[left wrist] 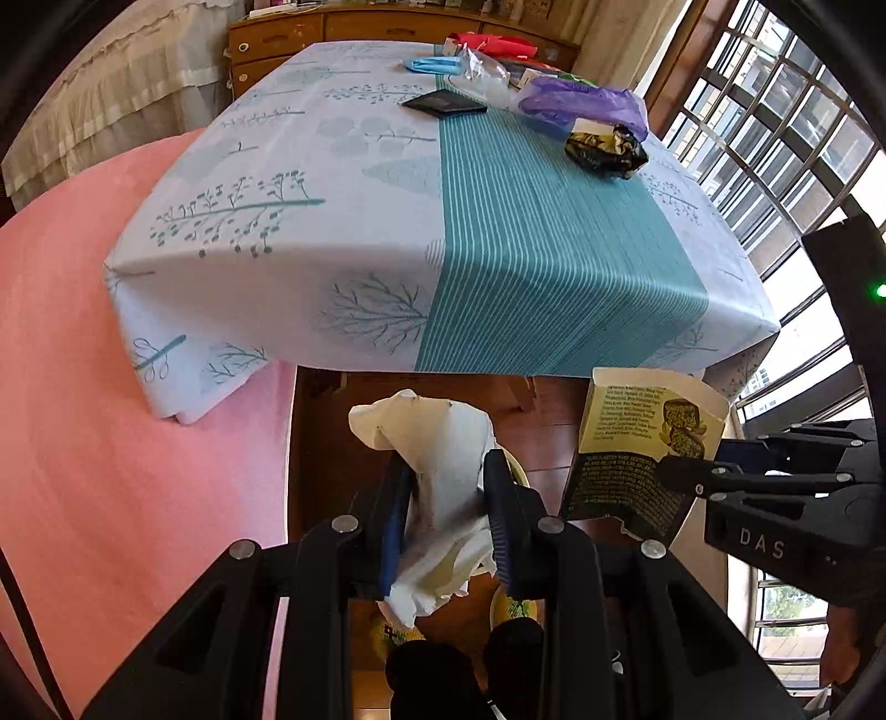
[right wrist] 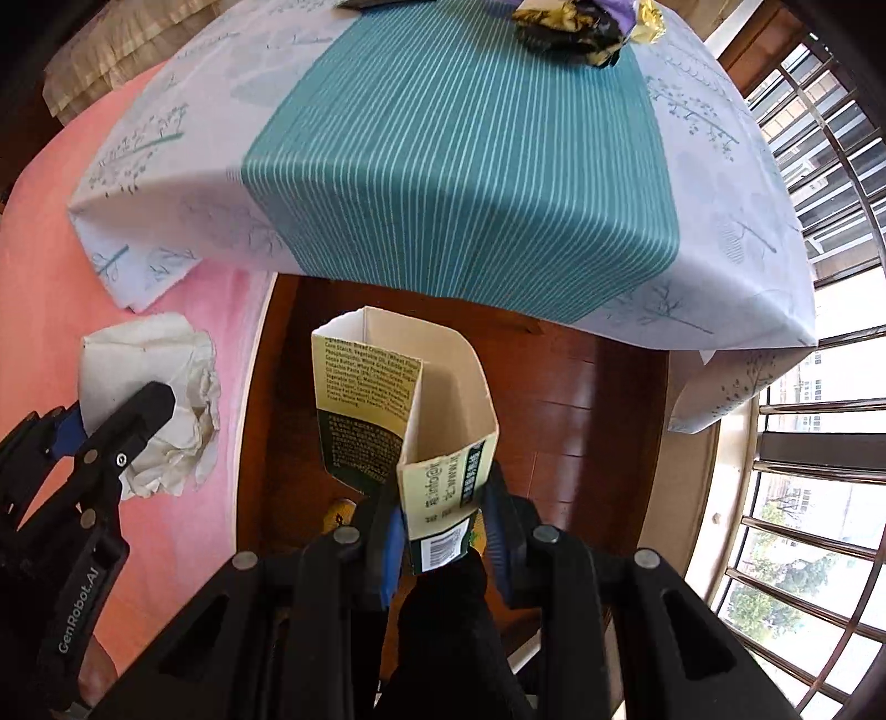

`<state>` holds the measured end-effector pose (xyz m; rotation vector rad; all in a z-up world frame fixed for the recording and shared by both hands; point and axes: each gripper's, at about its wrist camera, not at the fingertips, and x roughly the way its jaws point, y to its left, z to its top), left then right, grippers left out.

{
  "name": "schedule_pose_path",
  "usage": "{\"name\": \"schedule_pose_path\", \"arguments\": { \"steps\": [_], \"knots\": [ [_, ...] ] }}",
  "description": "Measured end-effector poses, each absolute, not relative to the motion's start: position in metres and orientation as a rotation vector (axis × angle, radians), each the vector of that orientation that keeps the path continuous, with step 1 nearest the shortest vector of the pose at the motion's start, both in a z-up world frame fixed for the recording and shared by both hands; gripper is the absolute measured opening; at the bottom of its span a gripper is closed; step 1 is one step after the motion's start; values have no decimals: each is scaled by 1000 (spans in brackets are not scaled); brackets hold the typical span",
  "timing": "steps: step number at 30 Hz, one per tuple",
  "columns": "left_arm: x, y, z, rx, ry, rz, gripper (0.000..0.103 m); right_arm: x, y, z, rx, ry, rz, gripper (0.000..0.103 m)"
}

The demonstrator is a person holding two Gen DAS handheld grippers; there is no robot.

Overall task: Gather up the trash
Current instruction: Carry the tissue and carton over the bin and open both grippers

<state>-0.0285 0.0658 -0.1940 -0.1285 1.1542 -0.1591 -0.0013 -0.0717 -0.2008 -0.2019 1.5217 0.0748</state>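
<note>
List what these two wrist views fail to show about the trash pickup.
- Any bin: in neither view; the left gripper and its crumpled tissue block the floor below.
- Left wrist view: the opened carton has its lower edge hidden behind the right gripper.
- Right wrist view: the black-and-yellow wrapper is cut off by the top edge.
- Carton print: too small to read.

A patterned tablecloth (left wrist: pixel 343 221) (teal-striped middle) beside barred windows (left wrist: pixel 775 138).
</note>
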Motion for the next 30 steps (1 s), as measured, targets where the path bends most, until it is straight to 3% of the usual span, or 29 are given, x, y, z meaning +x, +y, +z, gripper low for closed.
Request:
{"name": "schedule_pose_path", "arguments": {
  "steps": [10,17,24,27,28,29,30],
  "knots": [
    [-33,41,-331,-109,1234,-54,25,-9,-100,-357,-237,1611,60,26],
    [-27,38,-443,-249,1291,-20,26,-4,-121,-463,-192,1634,49,26],
    [-10,27,-531,-222,1354,9,28,14,-127,-528,-188,1624,99,26],
    [-5,27,-552,-268,1396,-20,54,20,-125,-541,-194,1616,119,27],
    [-3,26,-558,-281,1414,-27,76,22,-125,-545,-195,1614,122,27],
    [-3,25,-561,-286,1415,-25,86,24,-126,-551,-201,1613,121,28],
    [-3,26,-560,-280,1387,-14,87,23,-126,-552,-208,1611,121,38]
  ]
}}
